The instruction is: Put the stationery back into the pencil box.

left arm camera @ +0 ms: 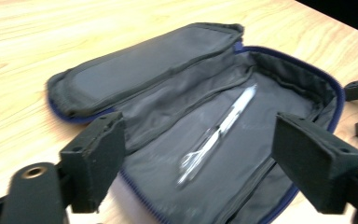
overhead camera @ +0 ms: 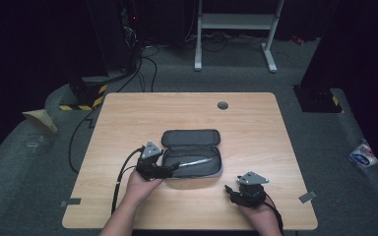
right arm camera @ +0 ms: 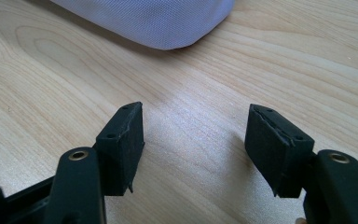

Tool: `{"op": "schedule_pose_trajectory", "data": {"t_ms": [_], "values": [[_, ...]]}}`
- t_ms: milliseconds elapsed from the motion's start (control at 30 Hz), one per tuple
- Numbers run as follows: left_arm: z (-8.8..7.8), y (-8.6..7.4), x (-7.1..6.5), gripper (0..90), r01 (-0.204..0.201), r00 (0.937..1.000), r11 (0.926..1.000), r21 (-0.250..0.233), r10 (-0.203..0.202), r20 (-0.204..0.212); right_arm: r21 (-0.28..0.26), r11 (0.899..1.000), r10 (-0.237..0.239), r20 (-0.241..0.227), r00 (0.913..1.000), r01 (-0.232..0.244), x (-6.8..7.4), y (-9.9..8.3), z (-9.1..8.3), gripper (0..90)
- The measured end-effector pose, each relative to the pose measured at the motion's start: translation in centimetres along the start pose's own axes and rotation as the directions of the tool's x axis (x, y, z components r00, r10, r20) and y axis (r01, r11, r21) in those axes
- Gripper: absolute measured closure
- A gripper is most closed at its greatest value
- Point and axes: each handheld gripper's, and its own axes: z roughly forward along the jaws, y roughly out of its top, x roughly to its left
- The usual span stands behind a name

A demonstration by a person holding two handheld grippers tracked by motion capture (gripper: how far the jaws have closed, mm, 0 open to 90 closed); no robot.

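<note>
Two hand-held grippers work over one open pencil case (overhead camera: pixel 192 153) on the tabletop (overhead camera: pixel 128 113). From the left: the left hand-held gripper (overhead camera: pixel 173 167) sits at the case's 9 o'clock edge with its jaws spread wide and holding nothing, tips reaching over the near-left rim toward the pen (overhead camera: pixel 195 162). In the left gripper view the left hand-held gripper (left arm camera: pixel 198 158) frames the pen (left arm camera: pixel 219 133), which lies slanted on the dark lining of the lower half of the pencil case (left arm camera: pixel 279 93), with the flap folded back toward 12 o'clock. The pen looks clear or silvery; blur makes its clip end hard to tell, though it seems to point toward the camera.

The step in hand is probably taking up that pen. To do it well, the jaws should be turned so they cross the barrel rather than run along it, then lowered until the pads bracket the middle of the barrel, clear of the soft lining and the blue zip edge, so no fabric is pinched with it. Close gently; a slick round barrel could roll or squirt out.

Further right, at the case's 4 o'clock, the right hand-held gripper (overhead camera: pixel 234 189) rests apart from the case, near the front edge. In its own view the right hand-held gripper (right arm camera: pixel 196 135) is wide and empty above bare wood, the case's pale outer corner (right arm camera: pixel 168 23) ahead at 12 o'clock. It could steady the rim if the case slides.
</note>
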Motion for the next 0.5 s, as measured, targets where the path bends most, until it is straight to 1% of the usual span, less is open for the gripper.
{"op": "schedule_pose_trajectory", "data": {"t_ms": [100,167,267,300,367,400,500], "values": [[-0.8,-0.6,0.5,13.8,-0.002,0.9998,1.0000,-0.006,0.002,-0.022,0.000,1.000,0.000,0.001,1.0000,0.000,0.0,0.0,0.0,36.8],[-1.2,-1.1,0.8,9.8,0.006,0.9992,1.0000,-0.002,-0.006,-0.040,0.000,1.000,0.001,0.003,1.0000,-0.001,0.0,0.0,0.0,36.8],[-1.8,-1.9,1.3,6.2,-0.001,0.9982,0.9998,0.020,0.002,-0.060,0.000,1.000,0.001,0.005,1.0000,-0.001,0.0,0.0,0.0,36.8],[-2.1,-2.4,1.6,6.1,0.000,0.9972,0.9997,0.025,0.002,-0.075,0.000,1.000,0.002,0.005,1.0000,-0.002,0.0,0.0,0.0,36.8],[-2.6,-3.1,2.1,5.8,0.010,0.9963,0.9992,0.038,-0.007,-0.085,0.000,1.000,0.004,0.005,1.0000,-0.004,0.0,0.0,0.0,36.7],[-2.8,-3.5,2.4,5.8,0.022,0.9955,0.9990,0.040,-0.018,-0.093,0.001,1.000,0.006,0.005,1.0000,-0.006,0.0,0.0,0.0,36.7],[-3.7,-4.8,3.3,5.8,0.029,0.9903,0.9980,0.056,-0.021,-0.138,0.002,1.000,0.009,0.007,0.9999,-0.009,0.0,0.0,0.0,36.7]]}}
